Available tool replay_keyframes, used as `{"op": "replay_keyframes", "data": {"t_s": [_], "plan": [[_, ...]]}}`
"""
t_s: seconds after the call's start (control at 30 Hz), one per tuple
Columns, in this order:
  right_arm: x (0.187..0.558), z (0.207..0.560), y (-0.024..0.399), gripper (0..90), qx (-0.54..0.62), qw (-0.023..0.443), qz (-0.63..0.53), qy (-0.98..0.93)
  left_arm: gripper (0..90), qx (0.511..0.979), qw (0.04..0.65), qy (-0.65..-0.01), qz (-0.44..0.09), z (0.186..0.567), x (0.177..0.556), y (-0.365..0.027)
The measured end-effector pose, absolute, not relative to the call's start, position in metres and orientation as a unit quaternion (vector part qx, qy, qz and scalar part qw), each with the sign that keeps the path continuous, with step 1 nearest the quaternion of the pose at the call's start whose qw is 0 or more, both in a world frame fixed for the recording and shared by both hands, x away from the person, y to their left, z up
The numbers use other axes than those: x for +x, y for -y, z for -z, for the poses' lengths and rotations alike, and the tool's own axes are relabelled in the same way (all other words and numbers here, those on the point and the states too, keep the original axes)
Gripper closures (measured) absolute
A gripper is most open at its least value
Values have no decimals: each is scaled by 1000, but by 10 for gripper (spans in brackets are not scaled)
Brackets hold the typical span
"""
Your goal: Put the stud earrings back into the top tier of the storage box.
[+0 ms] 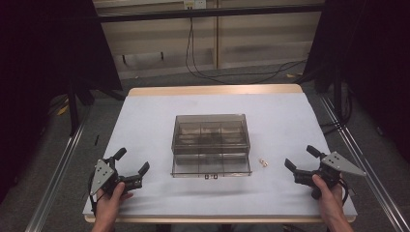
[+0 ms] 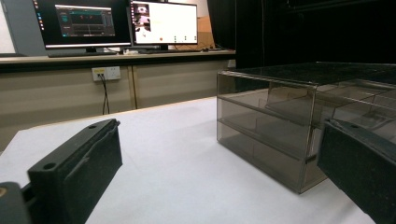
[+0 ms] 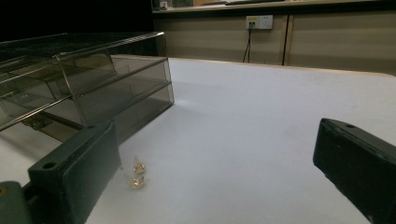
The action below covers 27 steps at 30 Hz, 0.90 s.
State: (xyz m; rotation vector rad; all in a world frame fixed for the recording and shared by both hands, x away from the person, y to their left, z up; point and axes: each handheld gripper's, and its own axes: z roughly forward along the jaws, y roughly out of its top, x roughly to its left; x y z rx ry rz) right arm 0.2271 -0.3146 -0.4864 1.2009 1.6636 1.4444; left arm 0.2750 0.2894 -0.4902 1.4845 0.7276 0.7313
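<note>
Left tongs (image 1: 134,162): held low over the near left corner of the tabletop (image 1: 150,111), jaws spread wide, nothing between them.
Right tongs (image 1: 301,157): held low near the right edge, jaws likewise apart and empty, aimed toward the centre.
Small gold pieces (image 1: 263,162): two, lying together on the white tabletop, between the right tongs and the organizer, just off its front right corner (seen close ahead of the lower jaw in the right gripper view (image 3: 136,174)).
Smoky clear organizer (image 1: 211,143): mid-tabletop, lid raised toward the far side, divided into small compartments; contents too dim to tell.
Latch (image 1: 211,176): small, at the middle of the front edge.
Left gripper view: organizer's corner (image 2: 280,121) ahead and to the right, well apart from both jaws.
Hands: left hand (image 1: 110,195) and right hand (image 1: 325,186) wrapped round the handles, forearms entering from the near edge.
Background: monitors (image 2: 116,21) lit on a counter, wall socket (image 2: 106,73) with a cable hanging.
</note>
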Motion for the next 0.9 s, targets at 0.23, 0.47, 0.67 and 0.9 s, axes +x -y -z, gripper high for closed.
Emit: {"op": "replay_keyframes", "data": {"t_s": [0.23, 0.47, 0.67, 0.9], "plan": [[231, 484, 309, 26, 439, 300, -529, -661, 4, 643, 621, -317, -317, 490, 276, -289], [235, 479, 299, 38, 425, 255, -498, -712, 4, 642, 621, -319, -318, 490, 275, -289], [243, 465, 293, 168, 419, 206, -470, -749, 4, 644, 619, -317, -317, 490, 276, -289], [248, 450, 286, 266, 396, 159, -408, -807, 5, 644, 618, -318, -320, 490, 276, -289]]}}
